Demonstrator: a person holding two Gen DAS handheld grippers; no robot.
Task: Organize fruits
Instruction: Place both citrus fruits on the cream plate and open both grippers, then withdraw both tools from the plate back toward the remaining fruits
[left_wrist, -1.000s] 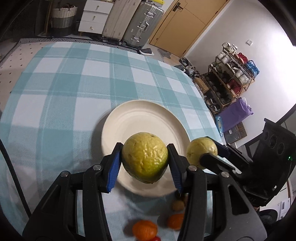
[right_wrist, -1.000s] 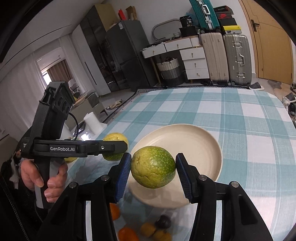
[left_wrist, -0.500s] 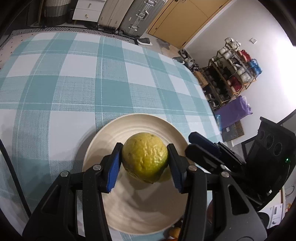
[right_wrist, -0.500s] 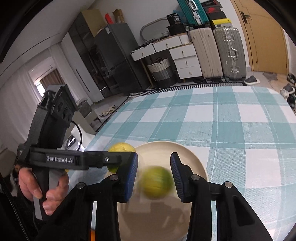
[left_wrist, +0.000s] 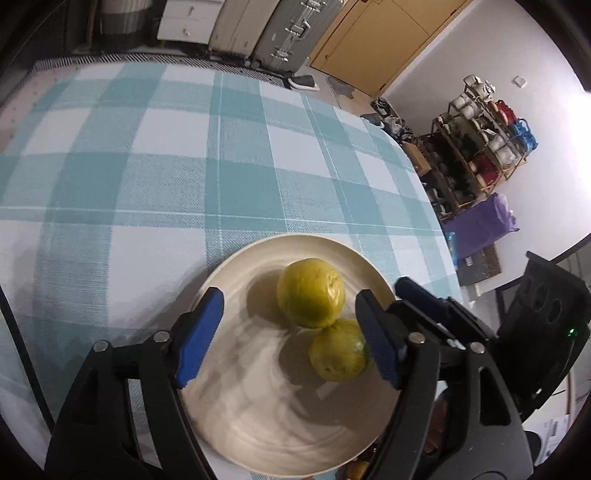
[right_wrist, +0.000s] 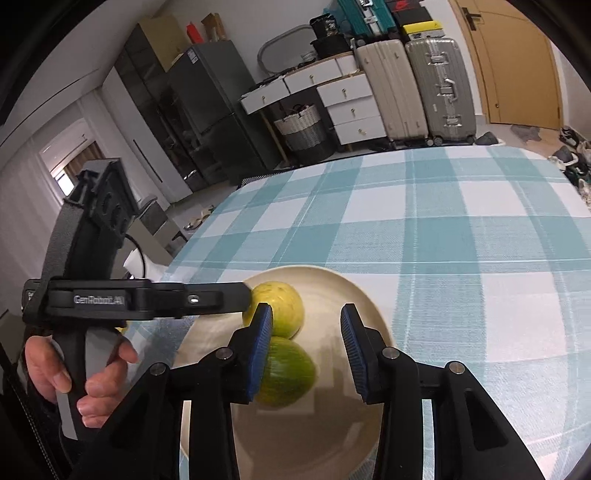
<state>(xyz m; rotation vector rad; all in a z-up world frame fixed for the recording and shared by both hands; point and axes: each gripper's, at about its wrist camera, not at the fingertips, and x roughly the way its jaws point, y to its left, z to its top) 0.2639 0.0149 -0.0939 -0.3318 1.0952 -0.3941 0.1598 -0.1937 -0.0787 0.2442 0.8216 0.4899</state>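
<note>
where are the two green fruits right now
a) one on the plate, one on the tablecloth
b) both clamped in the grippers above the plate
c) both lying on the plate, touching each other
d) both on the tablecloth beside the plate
c: the yellower green fruit and the greener fruit both lie on the cream plate, pressed side by side, with neither gripper's pads clamping them.

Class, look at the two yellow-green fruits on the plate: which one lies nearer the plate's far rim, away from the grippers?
The yellower fruit, lying deeper on the cream plate. The greener fruit touches its near side, closer to the grippers.
</note>
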